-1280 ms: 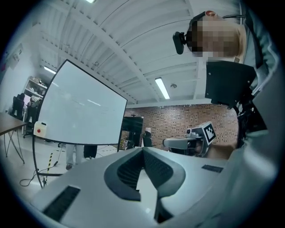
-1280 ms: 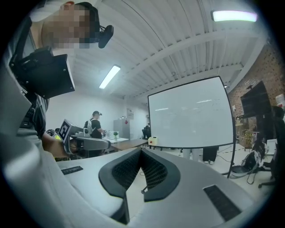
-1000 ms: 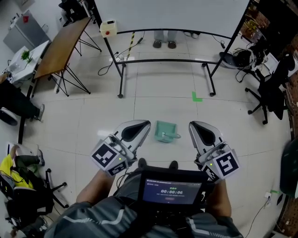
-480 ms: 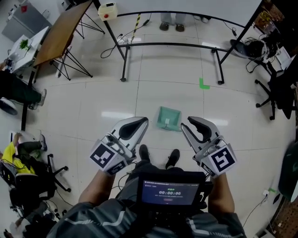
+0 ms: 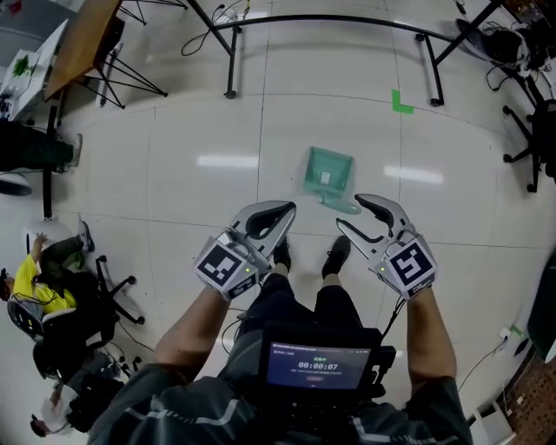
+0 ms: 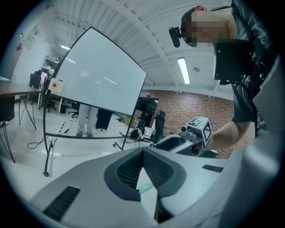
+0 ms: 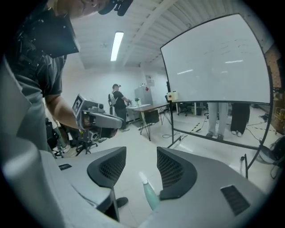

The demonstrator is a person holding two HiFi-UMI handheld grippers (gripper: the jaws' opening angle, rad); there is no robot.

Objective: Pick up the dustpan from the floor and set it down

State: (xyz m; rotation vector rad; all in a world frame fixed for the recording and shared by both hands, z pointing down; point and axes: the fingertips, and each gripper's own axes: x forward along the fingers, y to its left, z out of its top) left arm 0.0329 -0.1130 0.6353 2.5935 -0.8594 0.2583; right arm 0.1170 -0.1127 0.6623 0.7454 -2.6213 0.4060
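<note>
A green dustpan [image 5: 328,173] lies on the pale tiled floor, its handle [image 5: 344,206] pointing toward me. My right gripper [image 5: 350,215] hovers just at the handle's end, its jaws opening with nothing pressed between them. In the right gripper view the handle [image 7: 150,196] shows low between the spread jaws of the right gripper [image 7: 141,162]. My left gripper [image 5: 282,214] is shut and empty, to the left of the handle and apart from it. In the left gripper view the tips of the left gripper [image 6: 143,151] meet, with a sliver of green dustpan [image 6: 146,188] showing beneath them.
My two shoes [image 5: 334,256] stand just behind the dustpan. A whiteboard stand's black frame [image 5: 330,19] crosses the floor farther off, with a green tape mark [image 5: 400,101] before it. A wooden table [image 5: 74,43] is at the far left, an office chair [image 5: 82,300] at the near left.
Both grippers have dropped toward the floor and closed in on the dustpan. The right jaws went from shut to spread. The left jaws stayed shut.
</note>
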